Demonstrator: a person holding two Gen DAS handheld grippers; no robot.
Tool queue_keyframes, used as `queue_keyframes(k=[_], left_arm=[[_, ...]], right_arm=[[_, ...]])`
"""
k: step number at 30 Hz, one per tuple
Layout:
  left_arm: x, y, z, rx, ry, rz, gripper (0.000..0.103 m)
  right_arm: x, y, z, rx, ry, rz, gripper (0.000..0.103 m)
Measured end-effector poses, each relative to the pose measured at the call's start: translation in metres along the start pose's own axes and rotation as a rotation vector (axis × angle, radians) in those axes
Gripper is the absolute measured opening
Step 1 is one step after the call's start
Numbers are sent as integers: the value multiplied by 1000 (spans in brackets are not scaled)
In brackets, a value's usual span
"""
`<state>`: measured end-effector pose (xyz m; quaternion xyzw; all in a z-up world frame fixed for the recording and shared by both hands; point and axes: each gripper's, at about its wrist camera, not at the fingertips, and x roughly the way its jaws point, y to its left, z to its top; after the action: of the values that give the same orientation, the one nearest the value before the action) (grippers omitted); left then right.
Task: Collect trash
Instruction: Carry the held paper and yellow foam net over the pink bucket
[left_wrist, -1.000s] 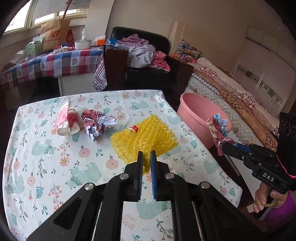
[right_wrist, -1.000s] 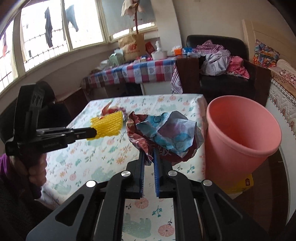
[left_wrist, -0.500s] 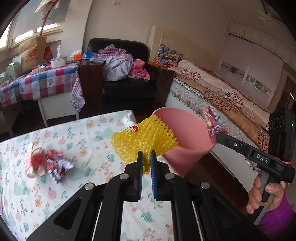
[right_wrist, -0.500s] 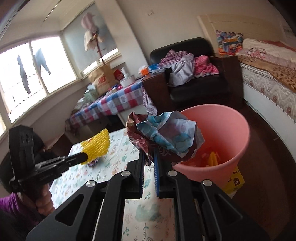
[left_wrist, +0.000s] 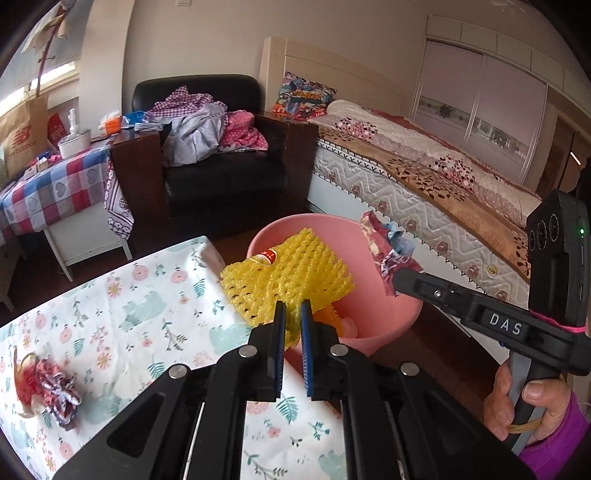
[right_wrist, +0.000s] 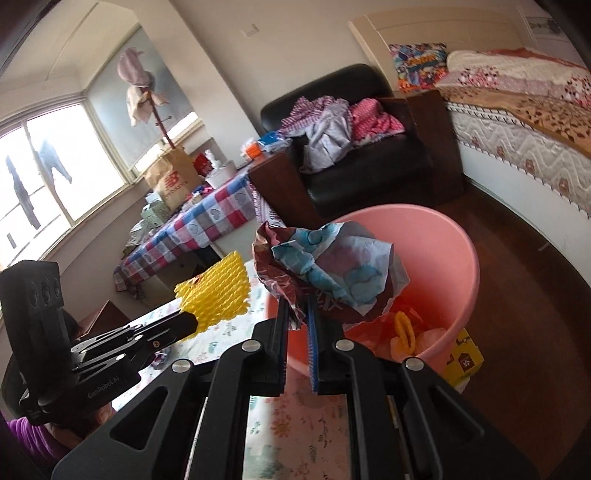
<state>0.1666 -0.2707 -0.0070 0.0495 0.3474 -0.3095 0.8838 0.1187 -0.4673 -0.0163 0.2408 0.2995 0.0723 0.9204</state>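
My left gripper (left_wrist: 290, 314) is shut on a yellow foam net sleeve (left_wrist: 291, 278), which hangs at the near rim of the pink bucket (left_wrist: 384, 325). From the right wrist view the same sleeve (right_wrist: 218, 295) sticks up from the left gripper (right_wrist: 188, 325). My right gripper (right_wrist: 298, 314) is shut on a crumpled coloured wrapper (right_wrist: 332, 266) and holds it over the pink bucket (right_wrist: 443, 258). The bucket holds yellow and orange trash (right_wrist: 402, 334). In the left wrist view the wrapper (left_wrist: 388, 251) shows at the tip of the right gripper (left_wrist: 397, 277). More crumpled trash (left_wrist: 48, 387) lies on the floral table (left_wrist: 129, 314).
A black armchair (left_wrist: 221, 166) piled with clothes stands behind the bucket. A bed (left_wrist: 424, 177) runs along the right. A checked table (left_wrist: 48, 188) with a paper bag stands at the left. A yellow box (right_wrist: 463, 360) lies on the floor beside the bucket.
Both grippers swung right from over the table to the bucket, carrying the yellow sleeve and the wrapper. The bucket now fills the middle of both views, its contents showing.
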Motion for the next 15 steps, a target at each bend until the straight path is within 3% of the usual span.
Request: queue_keyframes(k=[15], left_arm=[[65,-20,13,46,101,-33,7]], right_arm=[[23,-26,4,36,37,-79,10]])
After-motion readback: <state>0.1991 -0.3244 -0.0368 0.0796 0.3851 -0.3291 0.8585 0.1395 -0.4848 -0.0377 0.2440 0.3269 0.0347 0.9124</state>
